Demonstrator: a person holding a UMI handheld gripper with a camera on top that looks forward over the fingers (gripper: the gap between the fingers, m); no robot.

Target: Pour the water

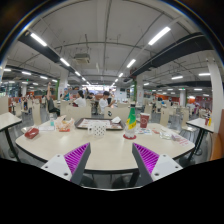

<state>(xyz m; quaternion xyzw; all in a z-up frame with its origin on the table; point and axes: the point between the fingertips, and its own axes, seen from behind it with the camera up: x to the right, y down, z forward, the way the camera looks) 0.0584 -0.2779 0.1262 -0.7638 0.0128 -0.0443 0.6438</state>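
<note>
A green bottle with a yellow and red label (pixel 131 120) stands upright on the far right part of a beige table (pixel 110 150). A white dotted cup (pixel 98 128) sits near the table's middle, left of the bottle. A pinkish cup (pixel 144 120) stands just right of the bottle. My gripper (pixel 111 160) is held well back from them, over the table's near edge. Its fingers are spread wide, the purple pads (pixel 76 156) facing each other with nothing between them.
On the table's left lie a red object (pixel 32 132) and a bowl (pixel 65 125). A dark flat item (pixel 114 123) lies beside the bottle. More tables, chairs and people fill the large hall behind. Table edges show at far left and right.
</note>
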